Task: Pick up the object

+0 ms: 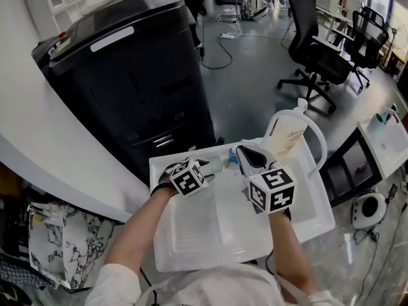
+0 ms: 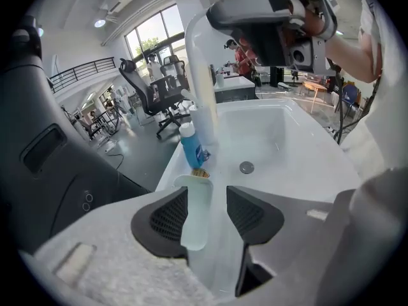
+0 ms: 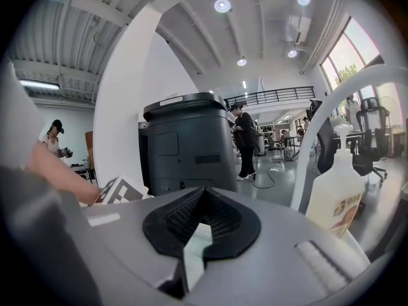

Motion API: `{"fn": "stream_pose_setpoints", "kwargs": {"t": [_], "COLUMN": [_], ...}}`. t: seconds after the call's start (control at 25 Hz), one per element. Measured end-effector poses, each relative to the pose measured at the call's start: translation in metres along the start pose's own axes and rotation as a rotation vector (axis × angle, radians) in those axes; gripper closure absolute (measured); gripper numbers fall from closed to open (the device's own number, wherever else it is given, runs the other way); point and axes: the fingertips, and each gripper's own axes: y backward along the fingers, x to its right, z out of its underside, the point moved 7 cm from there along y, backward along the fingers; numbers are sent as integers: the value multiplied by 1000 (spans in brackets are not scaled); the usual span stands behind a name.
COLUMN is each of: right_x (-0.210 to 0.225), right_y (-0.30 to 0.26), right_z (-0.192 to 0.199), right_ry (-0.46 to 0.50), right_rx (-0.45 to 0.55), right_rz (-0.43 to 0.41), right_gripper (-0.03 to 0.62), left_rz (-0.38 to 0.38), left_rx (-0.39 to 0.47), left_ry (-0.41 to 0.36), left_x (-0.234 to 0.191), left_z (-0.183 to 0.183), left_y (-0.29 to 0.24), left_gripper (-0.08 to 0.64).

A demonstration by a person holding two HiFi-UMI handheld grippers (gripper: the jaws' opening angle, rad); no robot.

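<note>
While the right hand-held gripper (image 3: 203,228) sits closed and empty, the left hand-held gripper (image 2: 208,210) stands open around a clear tube (image 2: 194,218) at the white sink (image 2: 290,142) edge, the tube's long axis running along the jaws and one side against one pad.

We see open sink basin (image 2: 280,139) ahead of left tool (image 2: 207,203) (drain side); faucet (image 2: 199,75), blue bottle (image 2: 190,146) and soap bottle (image 1: 285,138) crowd the rim; black machine (image 1: 127,75) blocks left.

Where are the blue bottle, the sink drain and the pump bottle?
blue bottle (image 2: 192,150), left gripper view, on its blue body.
sink drain (image 2: 247,167), left gripper view, on its round centre.
pump bottle (image 3: 336,190), right gripper view, on its pale body.
</note>
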Motion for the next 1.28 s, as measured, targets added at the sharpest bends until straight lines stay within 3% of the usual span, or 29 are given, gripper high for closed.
{"fn": "stream_pose_setpoints", "kwargs": {"t": [0.76,0.88,1.28], "right_x": [-5,-5,-3], "right_y": [3,3,8], "right_z": [24,28,41], "right_ry": [-64,-68,-84], "right_rx": [-10,-16,-37], "right_rz": [109,124,168], "right_gripper": [588,588,588], "left_rz": [114,119,139], "left_rx": [-123,-139,-165], "left_ry": [-97,-110,-148], "left_x": [1,1,3], "left_z": [31,35,41], "left_y": [-40,-44,-57], "left_gripper": [367,407,433]}}
